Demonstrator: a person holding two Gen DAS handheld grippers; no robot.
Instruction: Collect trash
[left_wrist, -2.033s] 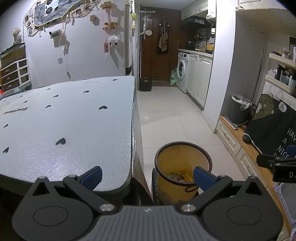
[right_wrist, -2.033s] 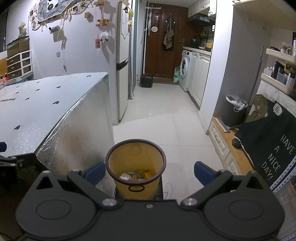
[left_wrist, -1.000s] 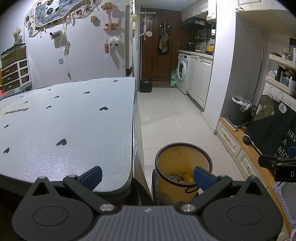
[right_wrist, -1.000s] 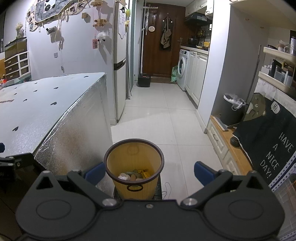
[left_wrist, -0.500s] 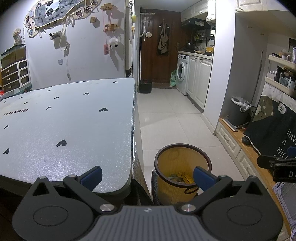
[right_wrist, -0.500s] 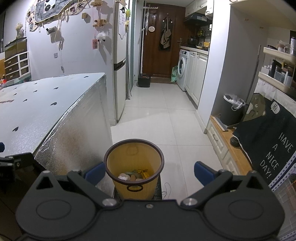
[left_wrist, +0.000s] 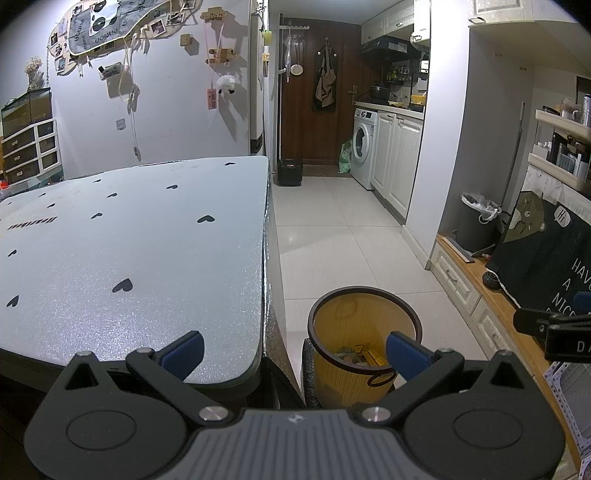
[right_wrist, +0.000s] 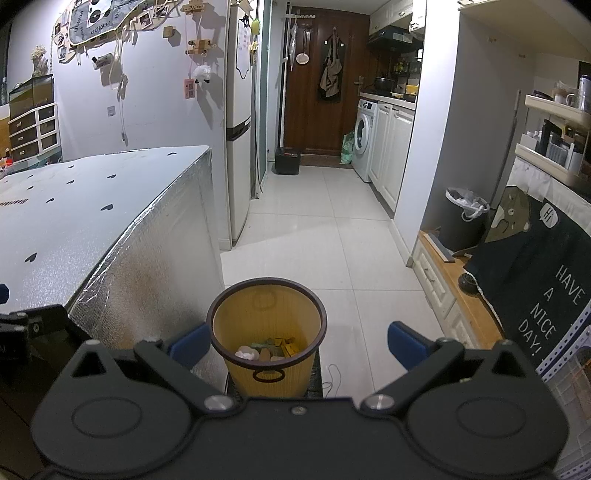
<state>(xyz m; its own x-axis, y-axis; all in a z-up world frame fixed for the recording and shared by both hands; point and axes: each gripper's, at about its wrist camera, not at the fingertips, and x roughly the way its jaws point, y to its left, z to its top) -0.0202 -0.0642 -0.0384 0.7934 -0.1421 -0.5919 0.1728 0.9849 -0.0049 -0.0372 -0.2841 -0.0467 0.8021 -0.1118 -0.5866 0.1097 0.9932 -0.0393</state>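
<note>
A yellow waste bin (right_wrist: 266, 314) with a dark rim stands on the tiled floor against the corner of the foil-covered table (right_wrist: 92, 218). Paper scraps and small wrappers (right_wrist: 267, 350) lie in its bottom. My right gripper (right_wrist: 297, 345) hangs open and empty just above and in front of the bin. My left gripper (left_wrist: 293, 352) is open and empty too, straddling the table's edge (left_wrist: 264, 258), with the bin (left_wrist: 354, 317) below to its right. The table top shows only printed black hearts. Each gripper appears at the edge of the other's view.
A grey bin with a white liner (right_wrist: 461, 218) sits on a low wooden cabinet at the right, beside a black "HAVE A NICE DAY" cloth (right_wrist: 535, 280). A fridge (right_wrist: 240, 147) stands behind the table. The tiled hallway runs to a washing machine (left_wrist: 364, 147) and a door.
Both views have drifted only slightly. The grippers stay open and empty, and the bin has not moved.
</note>
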